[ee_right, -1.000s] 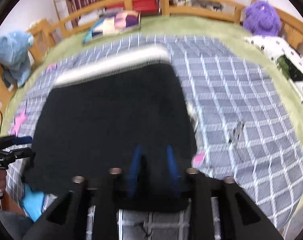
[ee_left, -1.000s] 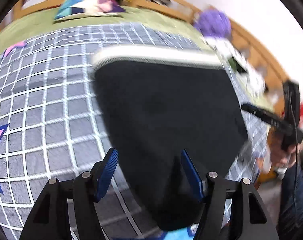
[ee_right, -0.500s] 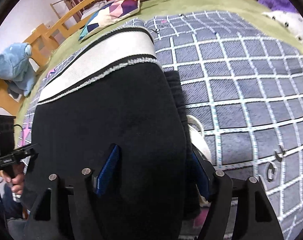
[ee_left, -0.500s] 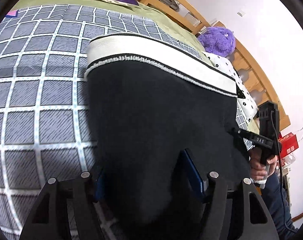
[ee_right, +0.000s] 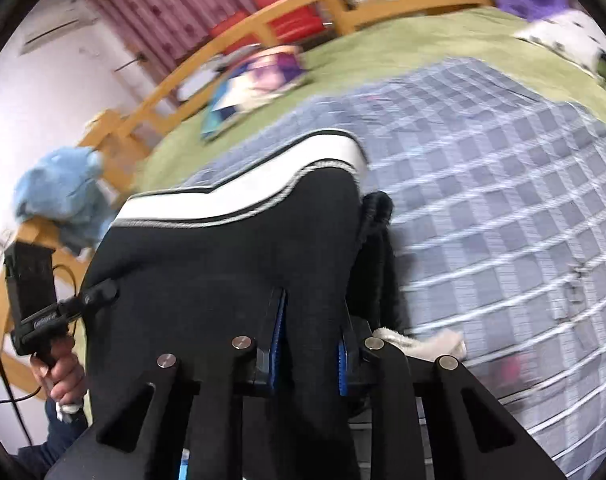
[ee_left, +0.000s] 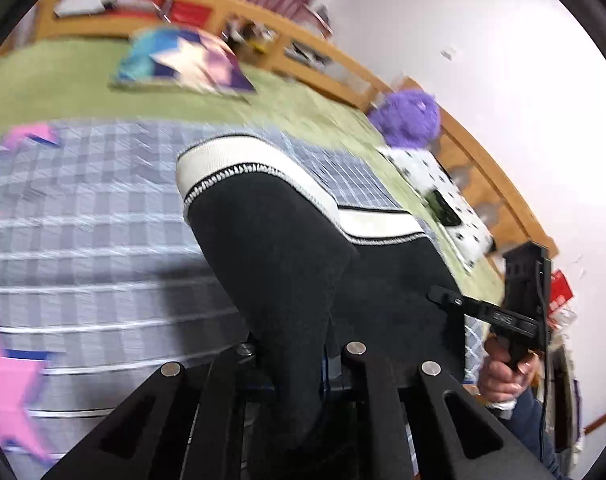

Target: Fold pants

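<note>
Black pants [ee_left: 279, 248] with a white waistband [ee_left: 239, 156] lie on a grey checked blanket [ee_left: 83, 208] on the bed. My left gripper [ee_left: 293, 354] is shut on a raised fold of the black cloth at the near edge. In the right wrist view the same pants [ee_right: 231, 264] fill the middle, waistband [ee_right: 239, 192] at the far end. My right gripper [ee_right: 309, 344] is shut on the near edge of the cloth, which bulges up between its blue pads. Each gripper shows in the other's view, the right one [ee_left: 499, 316] and the left one [ee_right: 51, 312], at the pants' sides.
A patterned pillow [ee_left: 183, 64] and a purple plush toy [ee_left: 411, 120] lie at the far end by the wooden bed frame [ee_left: 343, 64]. A blue plush [ee_right: 59, 192] sits on the frame. A white drawstring end [ee_right: 419, 344] lies beside my right gripper.
Both grippers have closed on the near edge of the pants and lifted it; the cloth now rises in folds and the waistband has buckled. Both views are blurred by motion.
</note>
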A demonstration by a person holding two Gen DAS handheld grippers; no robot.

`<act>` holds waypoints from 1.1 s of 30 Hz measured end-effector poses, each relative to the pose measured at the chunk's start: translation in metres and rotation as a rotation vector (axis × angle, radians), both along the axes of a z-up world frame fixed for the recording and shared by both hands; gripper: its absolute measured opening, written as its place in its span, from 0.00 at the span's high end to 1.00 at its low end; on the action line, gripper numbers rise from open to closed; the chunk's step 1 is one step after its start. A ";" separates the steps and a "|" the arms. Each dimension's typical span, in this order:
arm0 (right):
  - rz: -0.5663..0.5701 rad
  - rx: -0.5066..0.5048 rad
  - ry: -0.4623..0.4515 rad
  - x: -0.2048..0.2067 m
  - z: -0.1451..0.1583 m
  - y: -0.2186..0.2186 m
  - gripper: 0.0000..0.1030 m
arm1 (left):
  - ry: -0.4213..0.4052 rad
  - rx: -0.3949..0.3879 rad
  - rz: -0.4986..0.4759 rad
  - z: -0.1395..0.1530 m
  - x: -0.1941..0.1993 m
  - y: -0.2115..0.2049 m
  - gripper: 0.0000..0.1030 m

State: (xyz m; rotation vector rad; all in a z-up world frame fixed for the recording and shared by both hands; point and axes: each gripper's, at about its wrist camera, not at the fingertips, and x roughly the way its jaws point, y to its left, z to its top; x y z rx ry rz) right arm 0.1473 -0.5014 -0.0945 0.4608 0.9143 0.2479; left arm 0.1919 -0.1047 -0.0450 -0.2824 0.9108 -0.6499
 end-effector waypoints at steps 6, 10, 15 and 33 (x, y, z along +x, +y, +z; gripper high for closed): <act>0.164 0.062 0.012 0.040 0.004 0.116 0.81 | 0.048 0.125 0.179 -0.020 0.002 0.117 0.87; 0.239 -0.162 0.061 0.084 -0.048 0.179 0.71 | 0.129 0.187 0.225 -0.083 0.013 0.142 0.72; 0.219 -0.179 0.026 0.096 -0.075 0.171 0.61 | 0.056 0.286 0.252 -0.096 -0.002 0.139 0.52; 0.111 -0.165 0.030 -0.013 -0.031 0.168 0.59 | -0.080 0.330 0.264 -0.092 -0.175 0.115 0.30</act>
